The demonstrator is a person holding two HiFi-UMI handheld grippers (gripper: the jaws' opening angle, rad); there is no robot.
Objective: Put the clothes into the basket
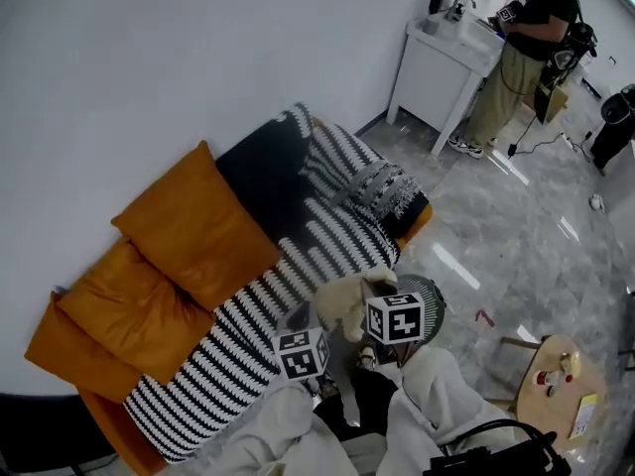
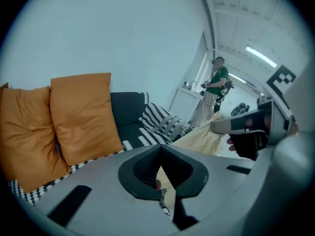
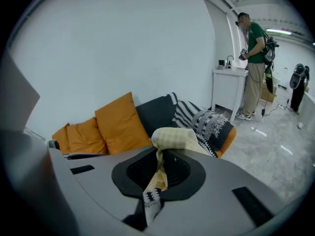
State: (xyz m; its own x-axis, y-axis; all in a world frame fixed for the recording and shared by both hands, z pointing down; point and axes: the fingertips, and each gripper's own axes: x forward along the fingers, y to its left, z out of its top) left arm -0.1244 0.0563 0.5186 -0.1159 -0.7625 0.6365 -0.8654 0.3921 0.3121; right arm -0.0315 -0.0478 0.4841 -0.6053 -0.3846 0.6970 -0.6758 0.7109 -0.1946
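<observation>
**A:** Entry one, nearest?

**B:** Left gripper [image 2: 160, 175]. Its jaws are pressed together on a thin strip of a pale yellow checked garment [image 1: 342, 303], and only that strip shows between them.

**A:** Entry two?

**B:** Right gripper [image 3: 157, 173]. Its jaws pinch the same garment. A patterned hem hangs toward the camera and a rolled fold bunches past the tips.

**A:** Where is the garment?

**B:** Held up between the two grippers, over the front edge of the striped throw [image 1: 228, 350]. In the head view the marker cubes cover part of it.

**A:** Anything unclear?

**B:** A grey-green rounded thing [image 1: 433, 300] sits behind the right cube. It is mostly covered and I cannot tell what it is.

**A:** Beyond?

**B:** A sofa [image 1: 263, 172] with a dark back. The throw hides most of its seat, and two orange cushions [image 1: 193, 231] lean at its left end.

**A:** Farthest?

**B:** A white desk [image 1: 432, 77] against the wall, with a person [image 1: 531, 33] standing at it, cut off by the frame's top.
</observation>
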